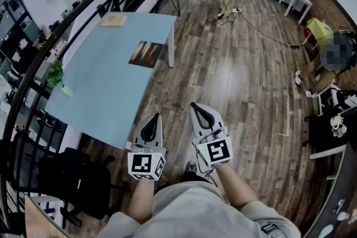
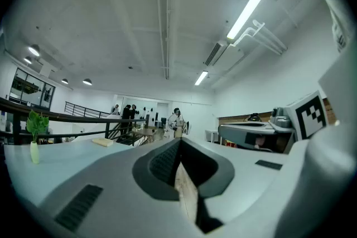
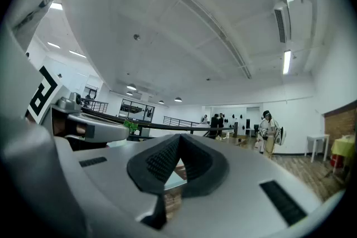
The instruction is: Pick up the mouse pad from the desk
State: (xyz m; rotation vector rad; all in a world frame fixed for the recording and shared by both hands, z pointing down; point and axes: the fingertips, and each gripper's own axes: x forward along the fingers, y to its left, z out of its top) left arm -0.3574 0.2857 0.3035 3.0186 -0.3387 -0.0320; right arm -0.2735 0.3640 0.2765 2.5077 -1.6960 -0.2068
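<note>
– On the pale blue desk point(image 1: 106, 86), at eleven o'clock from both grippers in the head view, lies the mouse pad point(image 1: 146, 54). It is a dark, brownish rectangle lying flat, close to the desk's right edge and beside a white leg point(image 1: 170, 47).
– Is anything touching it?
– No. A tan slab point(image 1: 113, 20) sits well apart at eleven o'clock from the pad, near the far end. A small green plant point(image 1: 56, 74) stands at about nine o'clock, by the left edge.
– And the grippers?
– The left gripper point(image 1: 157, 117) and right gripper point(image 1: 194, 106) are side by side just off the desk's near corner, over the wooden floor point(image 1: 240, 81), well apart from the pad. Each one's own view shows its jaws clenched together with nothing between them, only floor through the slit lower down.
– What else is around?
– A black chair point(image 1: 72, 181) at eight o'clock from the left gripper, and a person point(image 1: 326, 67) low down at two o'clock from the right one.
</note>
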